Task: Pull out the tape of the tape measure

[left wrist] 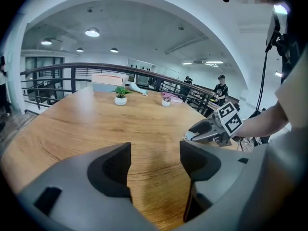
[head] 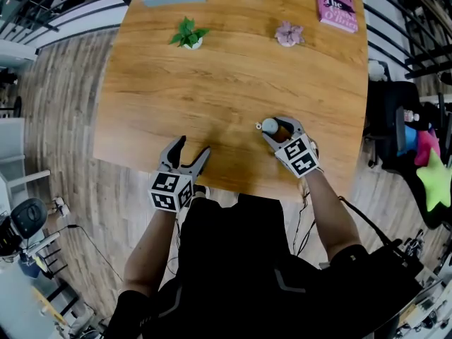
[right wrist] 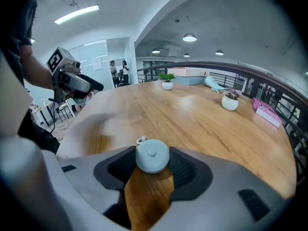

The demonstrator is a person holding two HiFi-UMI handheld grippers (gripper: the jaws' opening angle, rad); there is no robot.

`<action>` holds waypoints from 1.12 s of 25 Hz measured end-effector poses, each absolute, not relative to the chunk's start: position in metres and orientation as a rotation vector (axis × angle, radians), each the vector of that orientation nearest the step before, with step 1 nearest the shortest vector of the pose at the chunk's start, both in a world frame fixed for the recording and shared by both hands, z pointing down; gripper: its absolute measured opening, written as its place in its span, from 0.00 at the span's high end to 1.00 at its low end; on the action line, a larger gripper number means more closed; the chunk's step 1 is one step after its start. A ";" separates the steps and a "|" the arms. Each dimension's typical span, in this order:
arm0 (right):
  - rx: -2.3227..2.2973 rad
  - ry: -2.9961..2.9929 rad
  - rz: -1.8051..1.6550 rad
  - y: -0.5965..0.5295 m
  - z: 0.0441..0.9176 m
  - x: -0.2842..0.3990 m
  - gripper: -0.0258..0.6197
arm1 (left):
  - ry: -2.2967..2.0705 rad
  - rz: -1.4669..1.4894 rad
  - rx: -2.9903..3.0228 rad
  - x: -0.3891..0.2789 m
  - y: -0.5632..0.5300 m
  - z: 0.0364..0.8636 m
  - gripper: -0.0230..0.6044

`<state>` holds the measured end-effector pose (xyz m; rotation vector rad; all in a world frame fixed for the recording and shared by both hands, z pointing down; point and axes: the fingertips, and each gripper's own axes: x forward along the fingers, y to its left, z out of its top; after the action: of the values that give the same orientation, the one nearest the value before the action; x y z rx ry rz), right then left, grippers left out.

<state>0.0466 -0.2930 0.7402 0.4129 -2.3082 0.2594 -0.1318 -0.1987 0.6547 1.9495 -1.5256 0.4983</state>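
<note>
In the head view we see the tape measure (head: 270, 126), a small round pale case, at the lower right of the table (head: 212, 83), between the jaws of the right tongs (head: 277, 128). The left tongs (head: 193, 147) are at the table's near edge, lower left.

In the left gripper view the left tongs stand wide apart, with only bare wood between them.

In the right gripper view the pads press the case on both sides, and its small tab (right wrist: 140, 140) points to the upper left. We judge it light, hard and smooth, so it may swivel or slip. We would hold the case by its flanks and take the tab with the left tongs.
</note>
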 end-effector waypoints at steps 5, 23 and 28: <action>0.475 -2.315 0.284 -0.299 0.736 0.045 0.61 | -1.506 0.496 1.979 -0.137 -0.205 0.644 0.43; 0.665 -2.465 0.305 -0.284 0.562 0.001 0.61 | -1.333 0.507 2.418 -0.147 -0.249 0.540 0.43; 0.730 -2.489 0.267 -0.275 0.516 -0.011 0.61 | -1.250 0.478 2.572 -0.144 -0.256 0.509 0.43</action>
<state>-0.0108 -0.2747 0.5157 0.7297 -2.4891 0.2670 -0.1436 -0.2565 0.5090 2.5720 -1.2504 0.4778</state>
